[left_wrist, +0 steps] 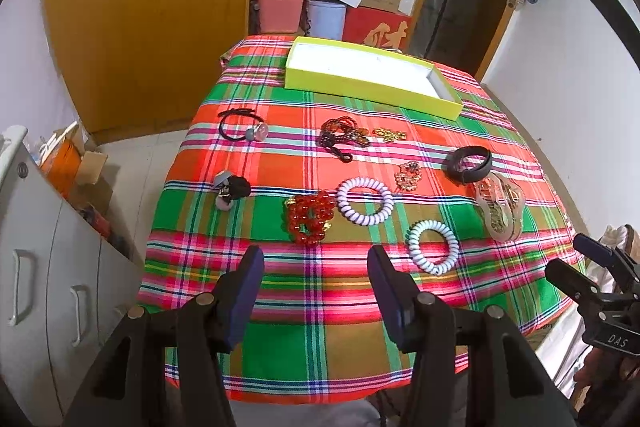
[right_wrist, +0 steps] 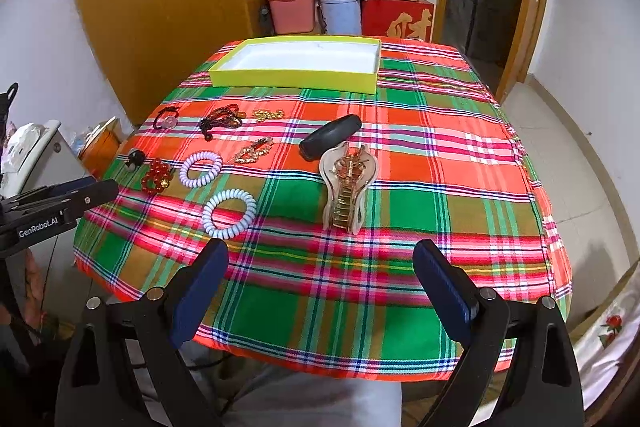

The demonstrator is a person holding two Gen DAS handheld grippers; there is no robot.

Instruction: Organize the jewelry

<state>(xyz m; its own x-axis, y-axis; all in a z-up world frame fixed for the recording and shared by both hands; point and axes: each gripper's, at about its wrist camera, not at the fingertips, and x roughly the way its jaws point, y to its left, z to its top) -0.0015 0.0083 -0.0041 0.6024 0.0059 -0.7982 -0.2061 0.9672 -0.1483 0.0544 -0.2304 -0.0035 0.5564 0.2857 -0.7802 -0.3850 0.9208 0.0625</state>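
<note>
A yellow-green box with a white inside stands empty at the far edge of the plaid table; it also shows in the right wrist view. Jewelry lies spread before it: a red bead bracelet, two white coil bands, a clear hair claw, a black cuff, dark bead strands, gold pieces. My left gripper is open and empty above the near table edge, just short of the red bracelet. My right gripper is open and empty, short of the hair claw.
A black hair tie with a round charm and a black-and-grey hair tie lie at the table's left. White drawers stand left of the table. Boxes and buckets are stacked behind it, beside a wooden wardrobe.
</note>
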